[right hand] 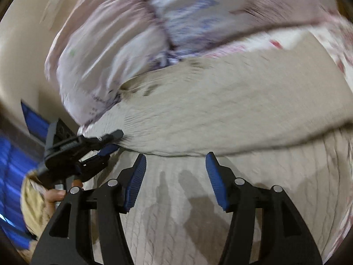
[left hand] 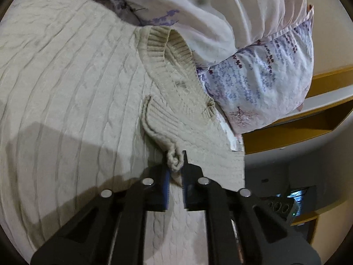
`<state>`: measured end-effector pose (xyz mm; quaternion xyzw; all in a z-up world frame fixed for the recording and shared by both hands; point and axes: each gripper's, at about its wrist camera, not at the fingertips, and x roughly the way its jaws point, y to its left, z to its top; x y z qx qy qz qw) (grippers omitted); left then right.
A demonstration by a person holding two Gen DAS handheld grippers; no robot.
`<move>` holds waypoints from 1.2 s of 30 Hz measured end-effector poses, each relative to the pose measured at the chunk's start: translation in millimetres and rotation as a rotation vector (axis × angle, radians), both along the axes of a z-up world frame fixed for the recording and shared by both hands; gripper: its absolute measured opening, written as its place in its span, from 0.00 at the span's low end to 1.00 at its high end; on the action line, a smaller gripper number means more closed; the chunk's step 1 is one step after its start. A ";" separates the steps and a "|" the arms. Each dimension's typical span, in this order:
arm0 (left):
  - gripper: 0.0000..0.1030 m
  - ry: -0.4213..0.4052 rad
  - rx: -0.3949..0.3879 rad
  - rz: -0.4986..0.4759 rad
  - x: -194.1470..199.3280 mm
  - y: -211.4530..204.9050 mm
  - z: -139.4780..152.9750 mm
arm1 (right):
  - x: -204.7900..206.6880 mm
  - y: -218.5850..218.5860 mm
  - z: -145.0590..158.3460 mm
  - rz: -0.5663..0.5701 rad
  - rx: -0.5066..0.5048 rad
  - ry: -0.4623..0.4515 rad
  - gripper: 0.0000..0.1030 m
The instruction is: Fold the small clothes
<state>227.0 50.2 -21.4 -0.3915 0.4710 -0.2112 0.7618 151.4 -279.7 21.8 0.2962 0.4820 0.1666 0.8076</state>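
A cream cable-knit sweater (left hand: 66, 84) lies spread on a bed. Its ribbed neckline (left hand: 167, 44) is folded over near the pillow. My left gripper (left hand: 175, 161) is shut on a bunched edge of the sweater (left hand: 174, 158), with a folded flap (left hand: 176, 114) running away from it. In the right wrist view the sweater (right hand: 220, 110) has a folded-over layer across the middle. My right gripper (right hand: 175, 165) is open and empty just above the lower layer. The left gripper (right hand: 110, 141) shows at the left, pinching the sweater's edge.
A floral pillow (left hand: 253, 84) and a white-pink duvet (left hand: 242, 6) lie beyond the sweater. The bed edge and a yellow wooden shelf (left hand: 308, 119) are at the right. In the right wrist view, bedding (right hand: 110, 50) is behind and blue objects (right hand: 13, 154) at left.
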 end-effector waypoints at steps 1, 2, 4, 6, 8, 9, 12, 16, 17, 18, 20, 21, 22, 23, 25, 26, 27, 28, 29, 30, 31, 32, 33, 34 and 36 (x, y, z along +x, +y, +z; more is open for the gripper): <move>0.07 -0.019 0.018 0.001 1.6 0.7 4.3 | -1.0 -7.3 -3.4 -0.028 0.016 0.013 0.56; 0.07 -0.057 0.038 0.004 2.8 4.1 14.1 | -1.4 -12.3 -6.3 -0.052 0.035 0.022 0.56; 0.07 -0.102 0.062 0.028 2.5 14.7 28.0 | -1.8 -28.3 -12.2 -0.123 0.100 0.038 0.56; 0.07 -0.153 0.127 0.095 1.7 34.8 44.3 | -2.0 -42.9 -15.4 -0.204 0.136 0.040 0.56; 0.07 -0.157 0.182 0.155 0.7 57.0 49.8 | -5.0 -54.5 -16.1 -0.284 0.132 0.032 0.56; 0.07 -0.142 0.197 0.171 -0.2 65.6 47.7 | -4.4 -57.5 -17.4 -0.311 0.127 0.032 0.56; 0.07 -0.104 0.232 0.175 -2.9 75.0 37.9 | -4.1 -68.3 -25.5 -0.392 0.122 0.050 0.41; 0.07 -0.069 0.264 0.151 -6.2 73.6 24.8 | -4.9 -73.4 -32.3 -0.466 0.036 0.050 0.08; 0.08 -0.061 0.273 0.147 -6.6 72.4 22.0 | -6.9 -73.4 -32.9 -0.476 0.029 0.043 0.08; 0.08 -0.057 0.287 0.143 -8.0 72.7 19.1 | -7.4 -70.9 -30.8 -0.480 0.002 0.040 0.08; 0.10 -0.054 0.319 0.128 -9.9 70.4 16.0 | -6.1 -62.8 -24.5 -0.459 -0.069 0.042 0.08; 0.12 -0.058 0.321 0.124 -10.5 70.6 17.5 | -6.7 -61.2 -22.0 -0.447 -0.096 0.047 0.09; 0.15 -0.059 0.320 0.121 -11.5 71.1 18.7 | -7.7 -58.5 -17.9 -0.434 -0.123 0.053 0.15; 0.26 -0.065 0.307 0.119 -14.3 72.7 22.0 | -6.5 -57.2 -14.4 -0.427 -0.135 0.057 0.19; 0.48 -0.086 0.285 0.124 -23.4 79.4 29.6 | -11.4 -53.4 -4.6 -0.400 -0.170 0.049 0.44; 0.57 -0.102 0.281 0.135 -32.2 86.5 35.0 | -14.5 -48.6 3.5 -0.378 -0.191 0.028 0.45; 0.63 -0.112 0.276 0.142 -38.9 92.6 39.2 | -17.8 -45.8 6.9 -0.356 -0.204 0.013 0.45; 0.66 -0.121 0.266 0.150 -46.2 100.3 42.9 | -19.3 -40.2 12.4 -0.324 -0.217 -0.006 0.45; 0.68 -0.129 0.248 0.167 -57.3 112.7 45.8 | -20.7 -33.8 17.7 -0.295 -0.228 -0.026 0.45; 0.69 -0.131 0.232 0.195 -68.1 126.9 47.4 | -20.2 -25.0 23.2 -0.258 -0.240 -0.049 0.45; 0.69 -0.131 0.228 0.215 -74.3 135.3 47.7 | -18.5 -18.3 26.5 -0.231 -0.247 -0.064 0.45; 0.69 -0.127 0.227 0.263 -86.1 152.3 47.9 | -15.6 -10.2 28.9 -0.202 -0.253 -0.081 0.45; 0.69 -0.122 0.229 0.299 -94.7 165.1 47.7 | -10.7 -1.7 29.5 -0.176 -0.269 -0.094 0.45; 0.69 -0.115 0.231 0.345 -103.5 180.5 46.9 | -6.0 4.7 28.5 -0.161 -0.281 -0.097 0.45; 0.67 -0.090 0.235 0.423 -116.4 205.7 43.3 | 6.0 15.3 22.9 -0.132 -0.286 -0.081 0.45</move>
